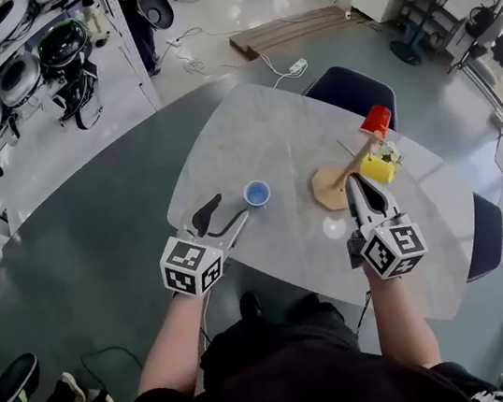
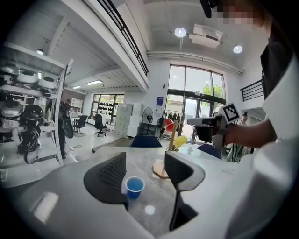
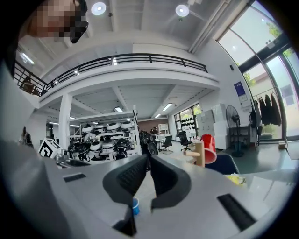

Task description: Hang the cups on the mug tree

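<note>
A blue cup (image 1: pixel 257 192) stands upright on the marble table (image 1: pixel 270 136). My left gripper (image 1: pixel 226 216) is open just short of the blue cup (image 2: pixel 134 186), which shows ahead between the jaws, untouched. The wooden mug tree (image 1: pixel 332 186) stands to the right and carries a red cup (image 1: pixel 375 121) and a yellow cup (image 1: pixel 378 168). My right gripper (image 1: pixel 359 184) is shut and empty, close beside the tree's base. In the right gripper view the gripper (image 3: pixel 148 179) has its jaws nearly together, with the red cup (image 3: pixel 209 148) ahead to the right.
Two dark blue chairs (image 1: pixel 350 90) stand at the table's far and right sides. Racks of round gear (image 1: pixel 4 73) line the left wall. Cables and a power strip (image 1: pixel 297 67) lie on the floor beyond the table.
</note>
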Action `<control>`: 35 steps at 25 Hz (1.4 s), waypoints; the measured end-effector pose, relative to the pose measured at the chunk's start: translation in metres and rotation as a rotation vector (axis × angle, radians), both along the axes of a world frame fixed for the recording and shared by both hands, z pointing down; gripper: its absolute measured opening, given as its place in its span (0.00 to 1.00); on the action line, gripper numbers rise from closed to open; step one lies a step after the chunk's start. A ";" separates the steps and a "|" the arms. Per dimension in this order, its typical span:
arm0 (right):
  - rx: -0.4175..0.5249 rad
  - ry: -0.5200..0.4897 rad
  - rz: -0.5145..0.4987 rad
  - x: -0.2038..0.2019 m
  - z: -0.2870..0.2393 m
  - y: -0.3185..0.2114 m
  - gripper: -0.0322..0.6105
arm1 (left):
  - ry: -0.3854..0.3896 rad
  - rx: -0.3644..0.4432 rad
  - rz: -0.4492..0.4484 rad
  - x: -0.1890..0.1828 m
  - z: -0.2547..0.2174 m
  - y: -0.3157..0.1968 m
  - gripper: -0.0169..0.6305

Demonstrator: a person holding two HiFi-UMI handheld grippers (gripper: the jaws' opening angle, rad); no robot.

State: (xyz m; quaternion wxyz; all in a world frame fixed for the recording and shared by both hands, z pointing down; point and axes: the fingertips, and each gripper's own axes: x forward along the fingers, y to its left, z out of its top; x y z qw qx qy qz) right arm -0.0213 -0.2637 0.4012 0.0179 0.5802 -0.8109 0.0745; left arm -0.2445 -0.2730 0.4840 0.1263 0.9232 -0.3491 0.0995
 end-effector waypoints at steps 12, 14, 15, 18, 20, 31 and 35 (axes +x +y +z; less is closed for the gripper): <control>-0.039 0.002 -0.009 -0.040 0.049 -0.019 0.11 | 0.006 -0.029 0.155 0.019 0.085 -0.029 0.49; -0.050 0.004 0.000 -0.034 0.068 -0.025 0.11 | 0.006 -0.044 0.156 0.025 0.109 -0.036 0.52; -0.059 0.001 0.006 -0.032 0.076 -0.028 0.11 | -0.001 -0.055 0.159 0.027 0.122 -0.038 0.53; -0.080 0.003 0.002 -0.027 0.098 -0.030 0.11 | -0.081 -0.054 0.198 0.035 0.160 -0.041 0.55; -0.097 0.014 0.002 -0.021 0.111 -0.031 0.11 | -0.126 -0.045 0.221 0.044 0.180 -0.046 0.55; -0.223 0.024 0.038 0.000 0.150 -0.024 0.11 | -0.232 -0.057 0.317 0.078 0.233 -0.073 0.55; -0.240 0.036 0.065 0.013 0.146 -0.019 0.11 | -0.217 -0.045 0.335 0.090 0.225 -0.078 0.50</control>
